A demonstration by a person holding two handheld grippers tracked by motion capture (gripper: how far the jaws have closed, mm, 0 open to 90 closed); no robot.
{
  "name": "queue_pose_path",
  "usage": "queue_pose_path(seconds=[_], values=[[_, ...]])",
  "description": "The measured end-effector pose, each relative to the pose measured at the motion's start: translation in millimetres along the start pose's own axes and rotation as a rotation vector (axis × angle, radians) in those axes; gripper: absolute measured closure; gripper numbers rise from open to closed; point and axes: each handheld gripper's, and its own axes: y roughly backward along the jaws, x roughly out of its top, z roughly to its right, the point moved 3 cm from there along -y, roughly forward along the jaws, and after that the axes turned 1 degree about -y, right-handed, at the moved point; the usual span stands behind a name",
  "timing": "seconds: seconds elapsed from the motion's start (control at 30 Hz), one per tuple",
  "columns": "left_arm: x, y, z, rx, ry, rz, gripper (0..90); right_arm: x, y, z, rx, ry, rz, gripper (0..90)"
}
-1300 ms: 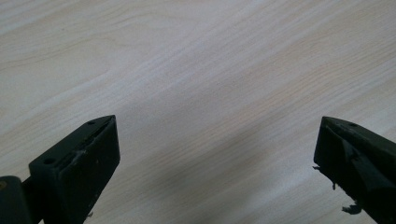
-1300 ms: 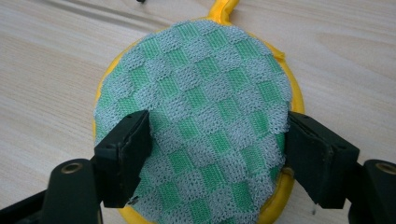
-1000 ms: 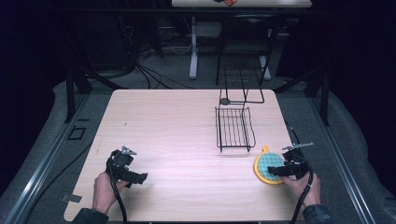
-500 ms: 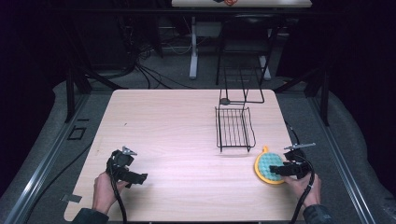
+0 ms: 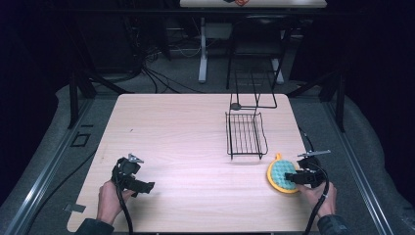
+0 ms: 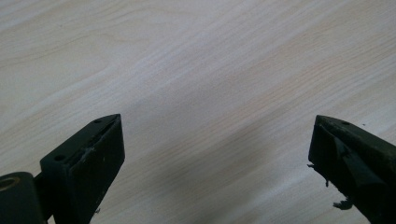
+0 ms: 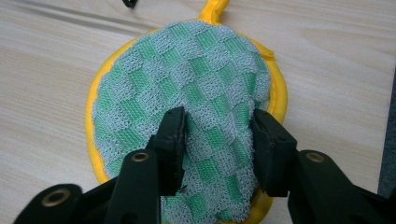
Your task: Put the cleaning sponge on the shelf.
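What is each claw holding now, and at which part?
The right claw pinches the checked green middle of the round pot holder, bunching the fabric. The left claw is open, holding nothing.

A black wire rack (image 5: pixel 246 135) stands on the pale wooden worktop (image 5: pixel 186 127), right of centre, with a taller black wire frame (image 5: pixel 253 88) behind it at the far edge. A round yellow-rimmed green checked pot holder (image 5: pixel 280 176) lies flat nearer the person, just right of the rack, under the right gripper (image 5: pixel 292 177). The left gripper (image 5: pixel 142 186) sits well apart at the near left.
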Motion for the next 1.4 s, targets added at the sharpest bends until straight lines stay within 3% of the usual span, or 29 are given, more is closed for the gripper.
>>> queue_pose_path(seconds=[0.17,0.37,0.5,0.87,1.4], values=[[0.0,0.5,0.1,0.003,0.001,0.0,4.0,-0.3,1.2,0.2,-0.021,-0.004,0.01,67.8],[0.0,0.1,0.0,0.007,-0.001,-0.002,4.8,-0.7,1.8,-5.2,-0.083,0.023,0.019,76.0],[0.3,0.7,-0.3,0.01,0.0,0.007,4.9,-1.9,2.8,-5.9,-0.091,0.024,0.04,79.3],[0.7,1.4,0.3,0.02,-0.009,0.014,6.4,-2.0,7.7,-3.2,-0.075,-0.001,0.082,86.9],[0.8,3.0,-0.4,0.019,0.0,0.022,6.4,-0.6,23.9,-1.2,-0.036,-0.009,0.148,88.0]])
